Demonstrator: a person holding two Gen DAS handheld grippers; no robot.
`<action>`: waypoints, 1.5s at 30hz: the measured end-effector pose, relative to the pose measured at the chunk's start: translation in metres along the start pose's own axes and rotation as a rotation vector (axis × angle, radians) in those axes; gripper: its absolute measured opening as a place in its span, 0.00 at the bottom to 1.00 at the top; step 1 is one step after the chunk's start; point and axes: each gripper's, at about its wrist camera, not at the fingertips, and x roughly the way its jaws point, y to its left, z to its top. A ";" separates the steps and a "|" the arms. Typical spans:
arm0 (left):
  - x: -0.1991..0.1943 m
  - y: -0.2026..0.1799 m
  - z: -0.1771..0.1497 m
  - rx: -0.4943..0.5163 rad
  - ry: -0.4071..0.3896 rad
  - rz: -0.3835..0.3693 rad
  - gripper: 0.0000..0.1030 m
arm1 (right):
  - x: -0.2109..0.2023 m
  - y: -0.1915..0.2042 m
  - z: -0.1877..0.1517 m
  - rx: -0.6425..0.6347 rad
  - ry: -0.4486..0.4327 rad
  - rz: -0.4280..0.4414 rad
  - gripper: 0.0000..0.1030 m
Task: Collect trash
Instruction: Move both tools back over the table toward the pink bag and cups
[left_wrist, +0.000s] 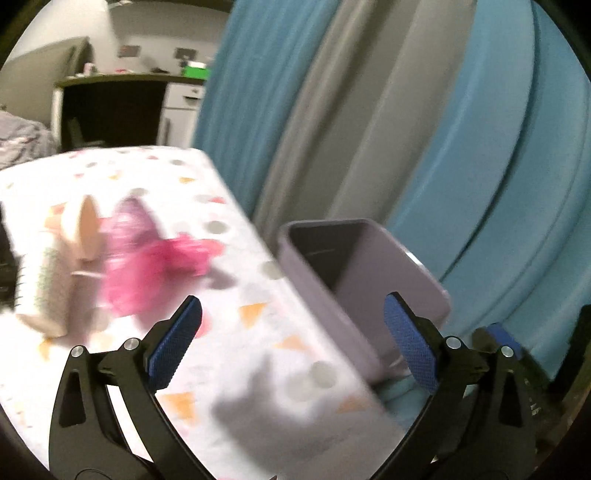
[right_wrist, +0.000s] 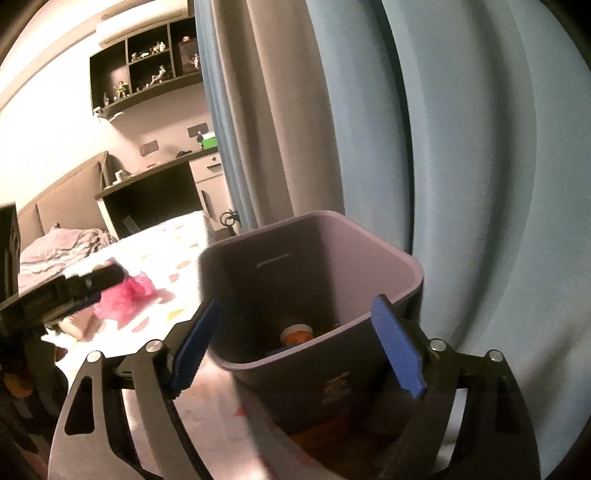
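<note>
Hovering open and empty, the left gripper (left_wrist: 291, 339) faces blurred pink trash (left_wrist: 147, 266) on the table (left_wrist: 236, 347). Right view: the right gripper (right_wrist: 295, 347), open, straddles the bin (right_wrist: 317, 295); a careless reach could tip it.

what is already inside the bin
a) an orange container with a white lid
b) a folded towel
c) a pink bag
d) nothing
a: the right wrist view looks down into the bin and shows an orange container with a white lid at the bottom, while the pink bag lies out on the table.
</note>
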 end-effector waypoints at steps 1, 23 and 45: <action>-0.009 0.007 -0.004 0.004 -0.011 0.037 0.94 | -0.002 0.004 0.000 -0.001 -0.002 0.012 0.80; -0.115 0.145 -0.026 -0.160 -0.090 0.315 0.94 | 0.009 0.136 -0.016 -0.149 0.054 0.209 0.81; -0.138 0.210 -0.017 -0.217 -0.174 0.509 0.94 | 0.136 0.251 -0.023 -0.244 0.205 0.186 0.66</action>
